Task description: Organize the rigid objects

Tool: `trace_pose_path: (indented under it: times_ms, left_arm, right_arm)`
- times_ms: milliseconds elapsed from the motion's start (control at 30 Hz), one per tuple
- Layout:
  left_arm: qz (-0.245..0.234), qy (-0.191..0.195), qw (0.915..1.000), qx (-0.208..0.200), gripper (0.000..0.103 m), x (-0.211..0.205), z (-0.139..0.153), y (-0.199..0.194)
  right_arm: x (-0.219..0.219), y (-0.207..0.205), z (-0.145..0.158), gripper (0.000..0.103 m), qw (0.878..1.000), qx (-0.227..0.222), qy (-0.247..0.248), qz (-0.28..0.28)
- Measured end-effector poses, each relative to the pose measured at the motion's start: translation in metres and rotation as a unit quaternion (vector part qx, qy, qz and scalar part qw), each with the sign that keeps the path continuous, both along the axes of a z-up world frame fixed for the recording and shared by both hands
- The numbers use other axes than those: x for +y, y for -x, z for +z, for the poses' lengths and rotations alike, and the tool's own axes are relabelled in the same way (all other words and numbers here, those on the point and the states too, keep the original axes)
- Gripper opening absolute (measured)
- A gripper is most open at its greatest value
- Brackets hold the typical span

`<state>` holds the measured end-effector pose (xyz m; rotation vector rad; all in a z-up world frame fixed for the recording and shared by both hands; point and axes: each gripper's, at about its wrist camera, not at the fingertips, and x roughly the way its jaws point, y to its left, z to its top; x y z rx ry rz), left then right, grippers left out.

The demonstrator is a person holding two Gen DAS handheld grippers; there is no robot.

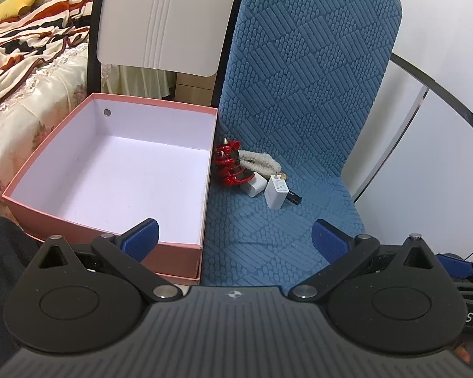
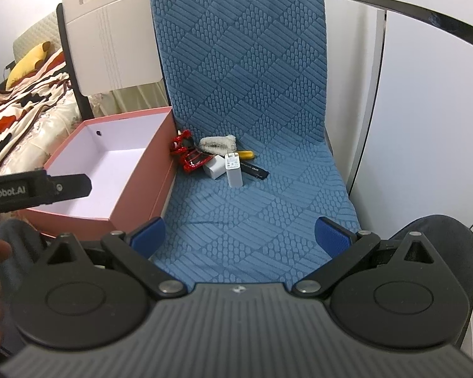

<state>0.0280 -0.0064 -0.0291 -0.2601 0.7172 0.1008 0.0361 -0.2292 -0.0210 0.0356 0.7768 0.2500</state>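
An empty pink box [image 1: 110,173] [image 2: 151,170] with a white inside stands on the left half of a blue chair seat [image 1: 268,230] [image 2: 236,214]. Beside it, at the back of the seat, lies a small heap: a red and black hair clip [image 1: 230,165] [image 2: 190,156], two white chargers [image 1: 276,190] [image 2: 233,170], a black USB stick [image 1: 293,198] [image 2: 255,171], a fluffy white piece [image 1: 258,162] [image 2: 217,141] and a yellow item [image 2: 246,155]. My left gripper [image 1: 235,236] and right gripper [image 2: 239,234] hang open near the seat's front, holding nothing.
The chair's tall blue backrest [image 1: 309,72] rises right behind the heap. A bed [image 1: 31,72] with a patterned blanket and yellow pillow lies to the left, behind a white headboard [image 1: 160,19]. A white wall [image 2: 425,110] stands at right. The left gripper's body [image 2: 34,189] reaches over the box.
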Motion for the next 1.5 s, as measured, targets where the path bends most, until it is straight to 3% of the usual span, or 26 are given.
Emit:
trace_pose_path:
  times_ms: [167,333,567,700,767,867,1000,1233,1500]
  left_arm:
    - [-0.009,0.001,1.0,0.002,0.103,-0.003,-0.007,-0.009]
    - [-0.02,0.007,0.9997,-0.011,0.103,-0.006,-0.014,-0.025]
    - [-0.028,0.023,0.9992,-0.019,0.103,-0.01,-0.032,-0.065]
    - [-0.032,0.022,0.9992,-0.011,0.103,-0.015,-0.047,-0.091]
    - [-0.033,0.021,0.9992,-0.01,0.103,-0.017,-0.055,-0.104]
    - [-0.033,0.032,0.9989,-0.005,0.103,-0.018,-0.068,-0.125]
    - [-0.025,0.017,0.9995,0.01,0.103,-0.019,-0.087,-0.154]
    - [-0.016,-0.008,0.9996,0.024,0.103,-0.015,-0.112,-0.192]
    - [-0.018,-0.052,0.9984,0.011,0.103,-0.015,-0.122,-0.214]
  right_arm:
    - [-0.003,-0.003,-0.006,0.103,1.0,0.003,0.002,-0.004]
    - [-0.012,-0.014,-0.019,0.103,0.999,0.015,-0.031,-0.01]
    - [-0.011,-0.035,-0.035,0.103,1.0,0.002,-0.017,-0.007]
    - [-0.006,-0.05,-0.045,0.092,1.0,-0.003,-0.004,0.005]
    - [-0.003,-0.059,-0.052,0.078,1.0,-0.004,0.004,0.01]
    - [-0.001,-0.075,-0.06,0.071,1.0,0.004,-0.008,0.017]
    - [0.009,-0.093,-0.071,0.069,0.999,-0.011,0.002,0.031]
    - [0.02,-0.128,-0.094,0.064,0.999,0.004,-0.01,0.04]
    - [0.032,-0.155,-0.106,0.059,0.998,0.02,-0.009,0.059]
